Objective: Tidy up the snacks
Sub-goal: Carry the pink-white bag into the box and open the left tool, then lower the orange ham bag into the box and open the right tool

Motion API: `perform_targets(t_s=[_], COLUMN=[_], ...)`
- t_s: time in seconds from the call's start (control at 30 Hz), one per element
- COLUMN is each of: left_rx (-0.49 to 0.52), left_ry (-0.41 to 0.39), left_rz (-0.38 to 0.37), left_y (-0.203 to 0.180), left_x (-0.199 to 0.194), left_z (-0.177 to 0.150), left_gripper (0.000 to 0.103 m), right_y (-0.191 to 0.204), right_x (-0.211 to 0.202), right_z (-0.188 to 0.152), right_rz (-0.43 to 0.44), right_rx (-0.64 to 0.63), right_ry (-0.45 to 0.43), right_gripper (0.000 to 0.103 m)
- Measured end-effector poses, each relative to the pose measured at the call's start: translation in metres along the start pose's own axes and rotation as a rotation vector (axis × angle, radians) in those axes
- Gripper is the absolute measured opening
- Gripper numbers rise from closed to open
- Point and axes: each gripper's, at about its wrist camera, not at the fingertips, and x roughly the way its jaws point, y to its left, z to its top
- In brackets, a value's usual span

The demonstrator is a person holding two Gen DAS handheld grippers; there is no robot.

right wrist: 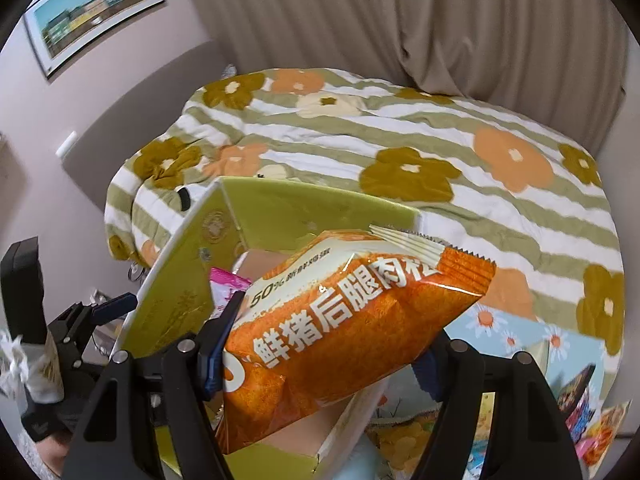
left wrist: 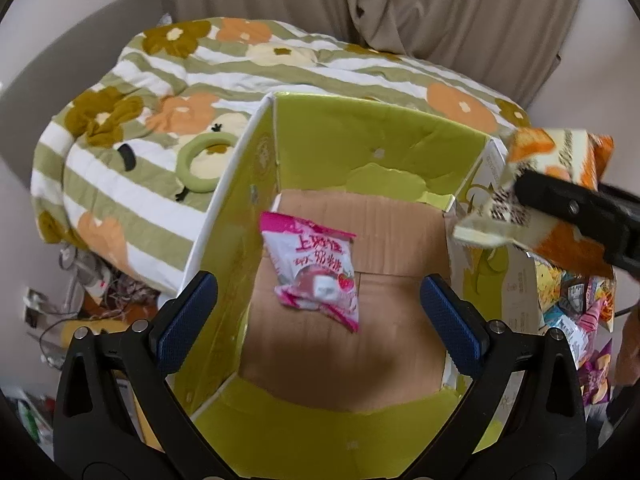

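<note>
Over box (left wrist: 360, 148): left gripper (left wrist: 320, 312) jaws wide, empty; pink packet (left wrist: 312, 268) on box floor. Right gripper (right wrist: 320, 360) clamps orange bag (right wrist: 340, 328) at box right rim. Carry bag past rim, lower, then release.

Left gripper (left wrist: 316, 312) jaws wide apart over green carton (left wrist: 360, 136); pink snack packet (left wrist: 316, 268) just ahead between fingertips, untouched; orange packet (left wrist: 552, 184) far right.
</note>
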Motion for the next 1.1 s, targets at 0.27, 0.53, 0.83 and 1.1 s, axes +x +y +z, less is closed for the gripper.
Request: perform_targets(t_s=[0.27,0.53,0.83,1.1], left_rx=[-0.024,-0.031,-0.024,-0.022], left_ry=[0.014,0.032,0.026,-0.007], left_rz=[0.021,0.001,-0.028,-0.048], left_y=[0.007,0.009,0.010,0.008], left_x=[-0.001,0.007,0.002,-0.020], left_z=[-0.016,-0.019,-0.017,-0.011], left_gripper=[0.101,0.101,0.101,0.101], right_y=[0.014,0.011,0.005,0.014], right_x=[0.031,0.046,0.024,-0.015], right_z=[0.014,0.013,0.007,-0.006], right_rz=[0.013,-0.029,-0.052,-0.089], right_rx=[-0.054,-0.054,-0.038,-0.060], right_ry=[0.063,0.028,0.011,-0.017], right_gripper=[0.070,0.099,0.099,0.099])
